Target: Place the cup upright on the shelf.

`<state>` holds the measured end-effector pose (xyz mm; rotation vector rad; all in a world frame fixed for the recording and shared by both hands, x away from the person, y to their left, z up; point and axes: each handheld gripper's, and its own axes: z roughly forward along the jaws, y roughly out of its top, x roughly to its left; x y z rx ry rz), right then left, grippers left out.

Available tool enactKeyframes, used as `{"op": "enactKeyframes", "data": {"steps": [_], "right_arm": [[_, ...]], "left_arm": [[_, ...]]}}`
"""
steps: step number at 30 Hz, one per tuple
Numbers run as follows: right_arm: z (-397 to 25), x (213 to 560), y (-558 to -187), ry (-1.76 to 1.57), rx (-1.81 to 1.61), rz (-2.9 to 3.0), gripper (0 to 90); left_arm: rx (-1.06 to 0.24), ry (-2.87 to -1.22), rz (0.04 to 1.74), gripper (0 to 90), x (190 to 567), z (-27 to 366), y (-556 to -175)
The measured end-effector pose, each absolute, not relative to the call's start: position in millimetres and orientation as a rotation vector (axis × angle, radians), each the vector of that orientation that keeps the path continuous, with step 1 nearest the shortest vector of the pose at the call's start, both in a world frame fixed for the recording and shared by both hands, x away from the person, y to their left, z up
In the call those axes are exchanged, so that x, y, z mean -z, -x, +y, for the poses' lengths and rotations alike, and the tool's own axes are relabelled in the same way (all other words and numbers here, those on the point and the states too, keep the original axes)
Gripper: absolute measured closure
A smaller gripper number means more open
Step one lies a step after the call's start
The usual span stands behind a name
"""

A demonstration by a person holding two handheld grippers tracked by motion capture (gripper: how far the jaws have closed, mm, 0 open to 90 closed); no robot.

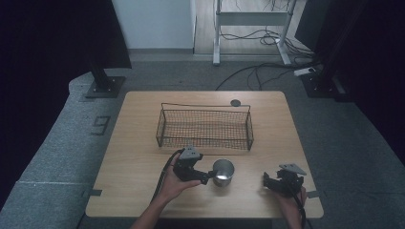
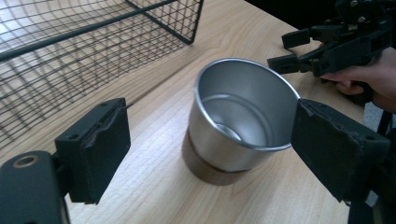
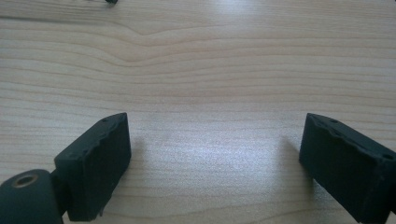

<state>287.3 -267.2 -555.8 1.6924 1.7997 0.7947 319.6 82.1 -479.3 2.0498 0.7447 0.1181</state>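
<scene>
A shiny metal cup (image 1: 223, 171) stands upright and empty near the front middle of the wooden table (image 1: 143, 157). My left gripper (image 1: 210, 176) is just left of it and points at it, open. In the left gripper view the cup (image 2: 243, 121) sits ahead of and partly between the spread jaws, and the right pad (image 2: 336, 149) is close to its rim. My right gripper (image 1: 265, 180) rests open at the front right, apart from the cup. In its own view the right gripper (image 3: 215, 140) holds nothing and faces bare wood.
A black wire basket (image 1: 205, 106) stands empty behind the cup, across the table's middle. A small dark round disc (image 1: 235, 102) lies beyond it near the far edge. Desk legs and cables (image 1: 267, 38) are on the floor past the table.
</scene>
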Motion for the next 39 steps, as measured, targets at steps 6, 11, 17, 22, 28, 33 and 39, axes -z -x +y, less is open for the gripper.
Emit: {"op": "enactKeyframes", "data": {"steps": [6,11,17,22,28,33,39], "right_arm": [[-267,556,-287,-1.691,-0.794,1.801,9.1],[-267,556,-287,-1.691,-0.795,1.8,9.1],[-267,556,-287,-1.691,-0.795,1.801,9.1],[-267,556,-287,-1.691,-0.794,1.801,9.1],[-267,556,-287,-1.69,-0.795,1.802,9.3],[-267,556,-287,-1.69,-0.796,1.801,9.7],[-267,556,-287,-1.69,-0.797,1.8,9.8]], "left_arm": [[-0.101,-2.075,0.719,10.2,481,70,-317],[-0.095,-2.086,0.704,7.7,481,63,-316],[-0.089,-2.099,0.699,4.0,483,58,-316],[-0.093,-2.111,0.69,2.7,486,52,-315],[-0.117,-2.143,0.677,0.8,490,45,-314],[-0.13,-2.167,0.664,0.1,496,38,-314],[-0.137,-2.175,0.668,0.1,501,31,-318]]}}
